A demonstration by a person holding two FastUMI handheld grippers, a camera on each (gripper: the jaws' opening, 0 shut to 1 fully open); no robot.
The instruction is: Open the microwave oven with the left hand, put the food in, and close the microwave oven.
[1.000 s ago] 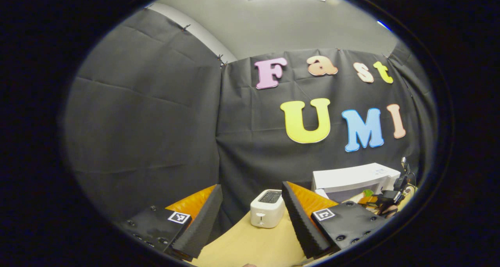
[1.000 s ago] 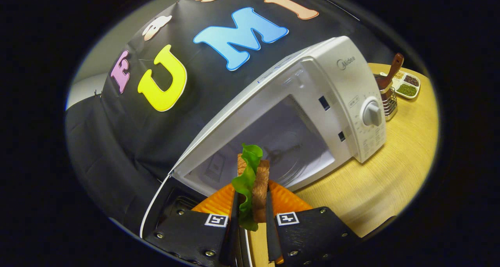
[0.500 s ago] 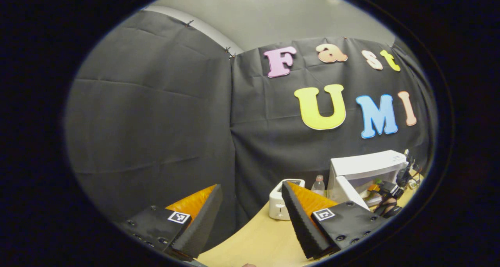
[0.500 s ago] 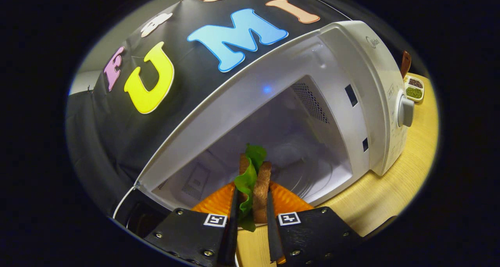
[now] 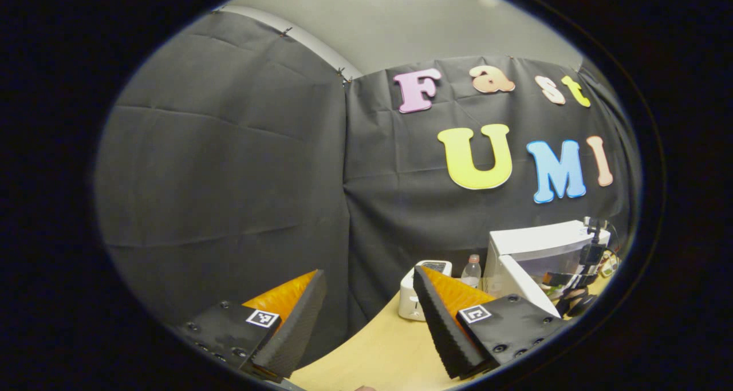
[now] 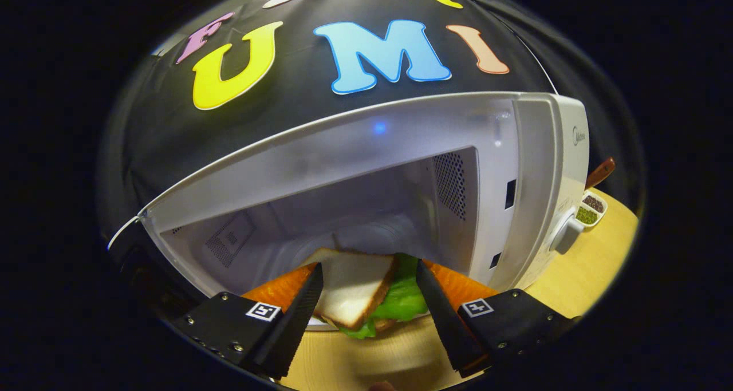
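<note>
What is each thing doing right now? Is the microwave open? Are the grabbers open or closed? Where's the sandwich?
Microwave oven: door open, inside empty apart from the sandwich at its mouth.
Sandwich: lying flat at the front of the oven, lettuce sticking out, let go.
Right gripper: open, fingers either side of the sandwich, not pressing it.
Left gripper: open, holding nothing, above the table.
Toaster: standing upright on the table.
Bottle: upright, cap on.

I saw the white microwave oven [image 6: 532,168] standing on the wooden table with its door [image 5: 524,285] swung open; the sandwich [image 6: 358,291], white bread over green lettuce, lay flat just inside the cavity's front edge
</note>
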